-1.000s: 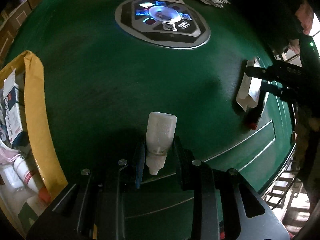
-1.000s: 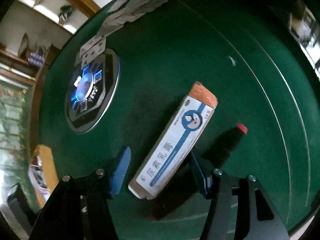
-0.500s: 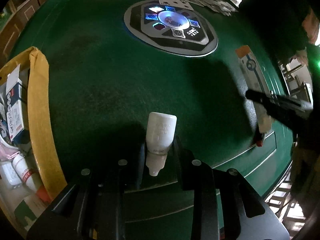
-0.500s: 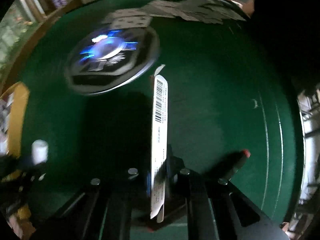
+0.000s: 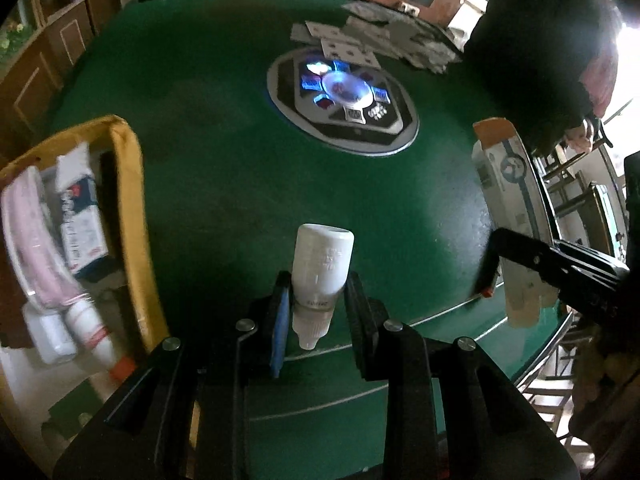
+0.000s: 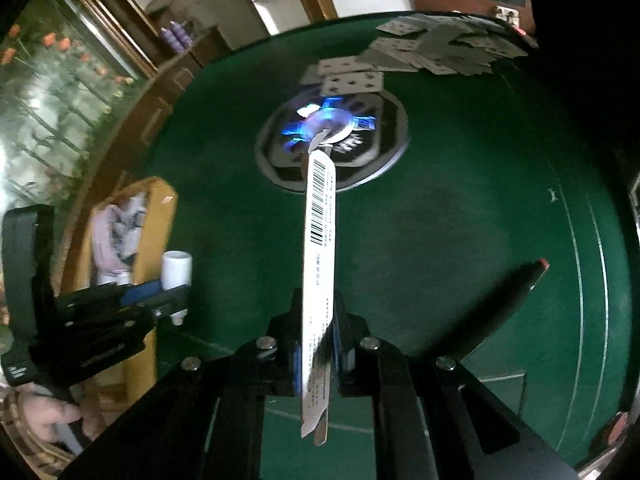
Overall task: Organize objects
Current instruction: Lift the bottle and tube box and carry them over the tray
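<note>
My left gripper (image 5: 318, 300) is shut on a small white dropper bottle (image 5: 322, 268), held above the green table, nozzle towards the camera. My right gripper (image 6: 318, 340) is shut on a long white carton (image 6: 320, 240) with a barcode, lifted edge-on above the table. The carton (image 5: 506, 188) with its orange end also shows at the right of the left wrist view, held by the right gripper (image 5: 516, 268). The left gripper (image 6: 160, 300) with the bottle (image 6: 176, 270) shows at the left of the right wrist view, beside the yellow basket (image 6: 156, 208).
The yellow basket (image 5: 128, 184) at the left holds boxes, white bottles and a pink pack. A dark pen with a red tip (image 6: 516, 292) lies on the table at right. A lit round console (image 5: 344, 100) sits mid-table, playing cards (image 5: 380, 40) behind it.
The right gripper closed on the carton and lifted it off the table, turning it edge-on. Both grippers have moved towards the basket; the left one still holds the bottle.
</note>
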A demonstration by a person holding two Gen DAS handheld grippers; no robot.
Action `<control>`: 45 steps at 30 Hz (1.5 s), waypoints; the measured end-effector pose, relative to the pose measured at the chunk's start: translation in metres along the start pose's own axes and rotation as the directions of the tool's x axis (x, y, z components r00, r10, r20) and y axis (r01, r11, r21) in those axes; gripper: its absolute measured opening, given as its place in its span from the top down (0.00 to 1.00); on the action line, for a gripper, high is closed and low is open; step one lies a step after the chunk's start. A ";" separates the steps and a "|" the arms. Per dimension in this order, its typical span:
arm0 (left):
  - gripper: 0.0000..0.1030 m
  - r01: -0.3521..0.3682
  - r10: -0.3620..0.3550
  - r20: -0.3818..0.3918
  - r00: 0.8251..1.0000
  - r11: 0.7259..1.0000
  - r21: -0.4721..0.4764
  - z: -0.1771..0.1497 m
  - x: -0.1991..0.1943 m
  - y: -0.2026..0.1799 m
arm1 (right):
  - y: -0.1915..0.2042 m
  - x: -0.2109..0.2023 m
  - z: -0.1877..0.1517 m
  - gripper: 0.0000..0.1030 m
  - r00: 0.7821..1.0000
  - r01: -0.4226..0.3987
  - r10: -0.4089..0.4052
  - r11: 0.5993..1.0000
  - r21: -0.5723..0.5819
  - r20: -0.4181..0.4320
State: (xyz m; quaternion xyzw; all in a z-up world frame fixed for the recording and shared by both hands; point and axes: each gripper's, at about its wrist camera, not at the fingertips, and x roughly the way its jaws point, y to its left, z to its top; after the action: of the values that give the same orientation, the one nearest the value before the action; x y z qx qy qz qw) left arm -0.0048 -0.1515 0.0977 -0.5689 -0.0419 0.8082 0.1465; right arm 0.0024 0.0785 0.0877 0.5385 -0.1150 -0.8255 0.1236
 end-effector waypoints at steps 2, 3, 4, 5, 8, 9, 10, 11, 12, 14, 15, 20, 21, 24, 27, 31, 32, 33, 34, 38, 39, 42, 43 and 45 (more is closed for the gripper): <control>0.75 -0.003 0.003 0.013 1.000 1.000 -0.010 -0.005 -0.011 0.006 | 0.004 -0.001 -0.002 0.92 1.000 -0.027 0.027 1.000 0.006 -0.001; 0.75 -0.004 0.004 0.019 1.000 1.000 -0.015 -0.007 -0.015 0.009 | 0.007 -0.002 -0.004 0.92 0.999 -0.045 0.045 0.999 0.011 -0.009; 0.75 -0.006 0.006 0.023 1.000 1.000 -0.019 -0.008 -0.018 0.011 | 0.010 -0.001 -0.006 0.92 0.997 -0.071 0.072 0.997 0.018 -0.019; 0.75 -0.008 0.009 0.028 1.000 1.000 -0.027 -0.011 -0.023 0.015 | 0.013 0.000 -0.006 0.92 0.996 -0.084 0.084 0.996 0.020 -0.025; 0.75 -0.019 0.021 0.043 0.999 0.999 -0.051 -0.018 -0.035 0.027 | 0.024 0.005 -0.008 0.92 0.993 -0.107 0.108 0.994 0.007 -0.041; 0.75 -0.023 0.025 0.044 0.999 0.998 -0.055 -0.020 -0.039 0.029 | 0.028 0.007 -0.009 0.92 0.993 -0.112 0.112 0.994 0.001 -0.045; 0.75 -0.033 0.036 0.050 0.998 0.998 -0.062 -0.022 -0.042 0.033 | 0.034 0.010 -0.010 0.92 0.991 -0.121 0.121 0.993 -0.007 -0.052; 0.75 -0.040 0.044 0.053 0.998 0.997 -0.066 -0.024 -0.044 0.036 | 0.038 0.013 -0.010 0.92 0.990 -0.127 0.126 0.992 -0.013 -0.057; 0.75 -0.048 0.052 0.055 0.997 0.996 -0.070 -0.026 -0.047 0.038 | 0.044 0.016 -0.011 0.92 0.989 -0.134 0.133 0.991 -0.023 -0.066; 0.75 -0.068 0.073 0.058 0.996 0.994 -0.083 -0.030 -0.052 0.044 | 0.053 0.021 -0.012 0.92 0.986 -0.148 0.145 0.988 -0.039 -0.078; 0.75 -0.082 0.087 0.060 0.994 0.993 -0.089 -0.033 -0.055 0.047 | 0.057 0.023 -0.013 0.92 0.985 -0.154 0.150 0.987 -0.047 -0.084; 0.75 -0.133 0.143 0.075 0.987 0.984 -0.119 -0.041 -0.066 0.060 | 0.086 0.033 -0.017 0.92 0.977 -0.193 0.181 0.976 -0.097 -0.116; 0.75 -0.144 0.155 0.078 0.985 0.982 -0.125 -0.043 -0.068 0.063 | 0.092 0.034 -0.017 0.92 0.975 -0.200 0.187 0.974 -0.110 -0.120; 0.75 -0.172 0.185 0.085 0.979 0.975 -0.142 -0.050 -0.075 0.073 | 0.107 0.037 -0.018 0.92 0.970 -0.219 0.201 0.966 -0.135 -0.133; 0.75 -0.192 0.209 0.087 0.974 0.967 -0.168 -0.057 -0.081 0.085 | 0.123 0.040 -0.020 0.92 0.966 -0.235 0.212 0.958 -0.163 -0.146; 0.75 -0.214 0.234 0.089 0.968 0.958 -0.194 -0.066 -0.089 0.098 | 0.142 0.045 -0.025 0.92 0.960 -0.255 0.225 0.947 -0.194 -0.164; 0.75 -0.218 0.239 0.089 0.967 0.956 -0.198 -0.068 -0.090 0.101 | 0.145 0.046 -0.026 0.92 0.959 -0.259 0.227 0.945 -0.198 -0.168; 0.75 -0.225 0.246 0.088 0.965 0.953 -0.204 -0.070 -0.092 0.104 | 0.149 0.047 -0.027 0.92 0.958 -0.261 0.229 0.944 -0.202 -0.171; 0.75 -0.229 0.252 0.088 0.964 0.951 -0.208 -0.072 -0.093 0.107 | 0.153 0.048 -0.028 0.92 0.957 -0.266 0.231 0.941 -0.208 -0.176; 0.75 -0.237 0.261 0.081 0.962 0.944 -0.228 -0.081 -0.096 0.119 | 0.167 0.053 -0.031 0.92 0.952 -0.278 0.238 0.935 -0.222 -0.190; 0.75 -0.239 0.263 0.077 0.962 0.942 -0.234 -0.084 -0.097 0.123 | 0.170 0.054 -0.031 0.92 0.951 -0.281 0.240 0.933 -0.225 -0.193; 0.75 -0.243 0.267 0.069 0.961 0.938 -0.245 -0.090 -0.098 0.133 | 0.181 0.057 -0.033 0.92 0.948 -0.291 0.246 0.927 -0.235 -0.203; 0.75 -0.245 0.269 0.066 0.961 0.937 -0.250 -0.092 -0.099 0.137 | 0.187 0.058 -0.035 0.92 0.946 -0.297 0.250 0.925 -0.238 -0.208; 0.75 -0.250 0.273 0.059 0.960 0.933 -0.260 -0.096 -0.100 0.146 | 0.193 0.060 -0.036 0.92 0.942 -0.305 0.257 0.922 -0.238 -0.215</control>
State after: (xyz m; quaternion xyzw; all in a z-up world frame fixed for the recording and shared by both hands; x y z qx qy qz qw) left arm 0.0880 -0.3282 0.1209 -0.5448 -0.0742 0.8345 -0.0375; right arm 0.0277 -0.1256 0.0842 0.5668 -0.0671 -0.7551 0.3225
